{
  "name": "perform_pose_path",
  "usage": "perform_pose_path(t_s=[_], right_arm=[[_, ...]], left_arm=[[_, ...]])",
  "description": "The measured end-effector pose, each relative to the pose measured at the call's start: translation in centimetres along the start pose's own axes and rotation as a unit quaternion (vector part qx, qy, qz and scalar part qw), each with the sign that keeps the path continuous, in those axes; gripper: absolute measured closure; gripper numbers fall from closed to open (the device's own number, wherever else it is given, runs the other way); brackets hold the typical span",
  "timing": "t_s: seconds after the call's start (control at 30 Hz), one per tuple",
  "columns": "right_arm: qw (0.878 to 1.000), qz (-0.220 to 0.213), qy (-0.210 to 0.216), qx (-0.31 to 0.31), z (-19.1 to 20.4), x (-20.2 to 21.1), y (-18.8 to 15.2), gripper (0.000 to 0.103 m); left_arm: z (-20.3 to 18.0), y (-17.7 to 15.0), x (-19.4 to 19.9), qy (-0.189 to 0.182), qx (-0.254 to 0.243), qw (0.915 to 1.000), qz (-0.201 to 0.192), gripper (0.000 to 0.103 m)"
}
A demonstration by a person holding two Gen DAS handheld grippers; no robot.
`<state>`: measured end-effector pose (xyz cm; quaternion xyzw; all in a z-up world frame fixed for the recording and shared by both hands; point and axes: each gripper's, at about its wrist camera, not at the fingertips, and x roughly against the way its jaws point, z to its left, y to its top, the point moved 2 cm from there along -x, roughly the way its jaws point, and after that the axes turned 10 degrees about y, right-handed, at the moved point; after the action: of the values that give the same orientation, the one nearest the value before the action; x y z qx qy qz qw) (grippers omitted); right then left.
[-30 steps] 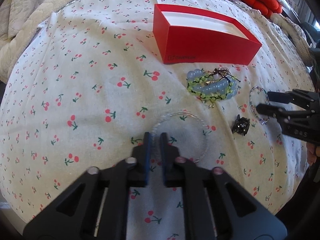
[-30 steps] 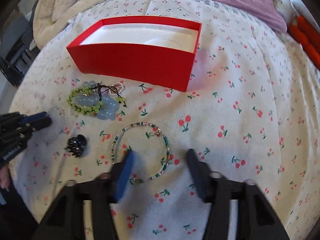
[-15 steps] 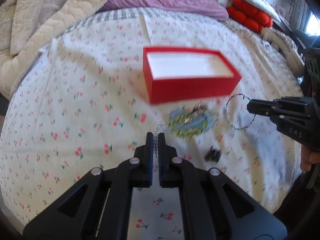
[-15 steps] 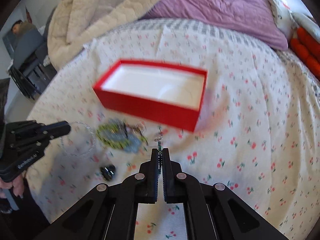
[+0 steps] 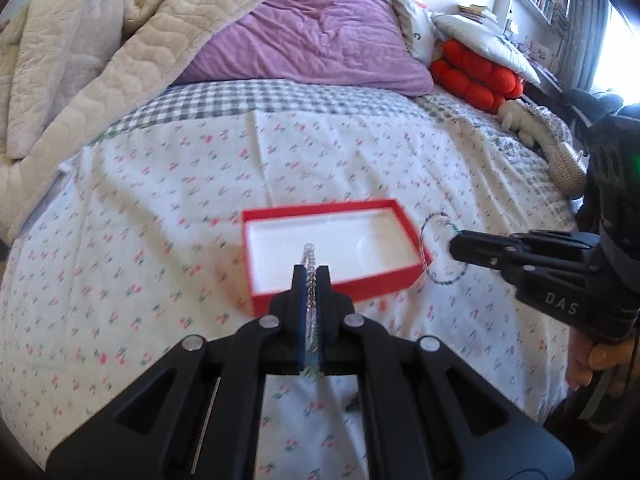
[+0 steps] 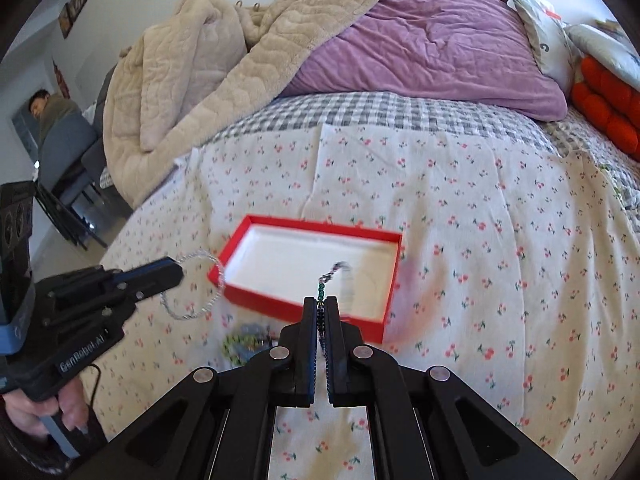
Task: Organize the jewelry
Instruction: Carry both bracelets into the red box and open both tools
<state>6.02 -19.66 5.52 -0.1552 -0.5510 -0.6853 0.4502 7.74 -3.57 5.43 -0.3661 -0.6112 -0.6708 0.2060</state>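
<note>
A red box with a white inside lies open on the cherry-print sheet. My left gripper is shut on a clear bead bracelet, seen edge-on and held in the air in front of the box. In the right wrist view this bracelet hangs as a ring from the left gripper, to the left of the box. My right gripper is shut on a green and dark bead bracelet, lifted over the box's near wall. The left wrist view shows that bracelet dangling from the right gripper.
A pile of green and pale blue bracelets lies on the sheet near the box's front left corner. At the bed's head lie a beige blanket, a purple pillow and a red cushion. A person sits beyond the bed's left side.
The right gripper shut on the green bead bracelet. Both grippers rose off the sheet with their bracelets, and the box now lies lower and farther in both views.
</note>
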Motion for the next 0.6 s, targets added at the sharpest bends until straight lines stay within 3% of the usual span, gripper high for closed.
perform_pose_path(t_s=[0.27, 0.53, 0.6], right_arm=[[0.999, -0.015, 0.027, -0.023, -1.1, -2.2, 3.3, 0.1], [0.998, 0.014, 0.036, -0.04, -2.1, -5.4, 3.9, 0.1], [0.998, 0.022, 0.044, -0.041, -2.0, -5.8, 3.8, 0.1]], left_arm=[[-1.6, 2.9, -4.0, -0.05, 0.02, 0.9984, 0.018, 0.098], [0.1, 2.5, -8.1, -0.03, 0.043, 0.997, 0.057, 0.098], [0.4, 2.1, -8.7, -0.008, 0.033, 0.9975, 0.063, 0.098]])
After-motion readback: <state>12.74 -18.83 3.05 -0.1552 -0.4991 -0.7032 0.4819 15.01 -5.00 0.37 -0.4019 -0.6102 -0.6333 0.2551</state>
